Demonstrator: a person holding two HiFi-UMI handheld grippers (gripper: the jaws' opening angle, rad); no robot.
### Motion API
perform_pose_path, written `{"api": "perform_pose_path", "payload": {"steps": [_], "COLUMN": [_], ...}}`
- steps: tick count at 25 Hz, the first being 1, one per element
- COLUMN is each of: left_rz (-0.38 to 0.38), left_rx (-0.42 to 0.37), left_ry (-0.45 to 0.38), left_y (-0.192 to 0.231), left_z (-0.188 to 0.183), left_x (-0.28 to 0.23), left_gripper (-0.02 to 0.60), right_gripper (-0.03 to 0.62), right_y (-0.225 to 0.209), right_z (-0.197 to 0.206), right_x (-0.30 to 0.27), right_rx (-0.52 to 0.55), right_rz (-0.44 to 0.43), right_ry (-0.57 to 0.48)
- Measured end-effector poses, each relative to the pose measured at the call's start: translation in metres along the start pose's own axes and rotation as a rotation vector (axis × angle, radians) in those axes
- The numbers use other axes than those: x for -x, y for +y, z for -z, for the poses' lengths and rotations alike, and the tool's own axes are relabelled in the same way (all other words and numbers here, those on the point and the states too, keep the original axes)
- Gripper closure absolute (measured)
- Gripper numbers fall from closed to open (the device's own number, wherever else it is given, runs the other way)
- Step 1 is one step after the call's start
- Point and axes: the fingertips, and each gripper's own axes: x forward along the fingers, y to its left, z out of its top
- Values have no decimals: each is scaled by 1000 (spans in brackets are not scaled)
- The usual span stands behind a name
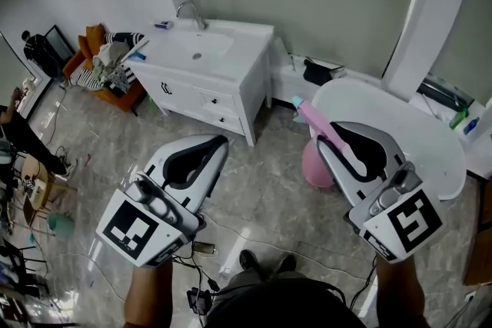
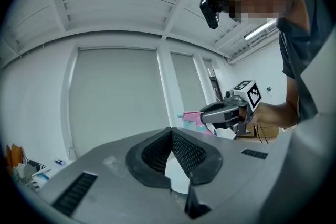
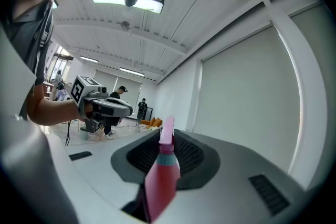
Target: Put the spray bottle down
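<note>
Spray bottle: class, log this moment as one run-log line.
right gripper: shut on spray bottle | left gripper: shut, empty | task: not yet put down

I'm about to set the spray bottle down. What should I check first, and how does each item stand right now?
1. Grip: ok, right gripper is closed on the spray bottle.
2. Spare hand: ok, left gripper is shut and empty.
3. Bottle upright: not ok, it is tilted with the nozzle leading.
4. Surface under bottle: cannot tell; the bathtub rim lies alongside.
5. Floor by feet: not ok, cables lie there.
</note>
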Motion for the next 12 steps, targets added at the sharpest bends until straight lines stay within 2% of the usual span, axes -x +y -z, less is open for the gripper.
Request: {"api": "perform_pose_path", "payload": {"steps": [7,12], "left_rz": [-31,-51], "left_rx": [8,30], "left_ry": [-8,-8], "left_y": [-10,7], "left_z": [7,14], "left_x": [-2,6], "left_gripper": [577,577], "right_gripper": [511,511], "right_y": [-5,2], "right_z": [6,7], "right_x": [4,-12], "right_rx": [13,17], "right_rz": [-19,-37], "right_ry": [-6,10]}}
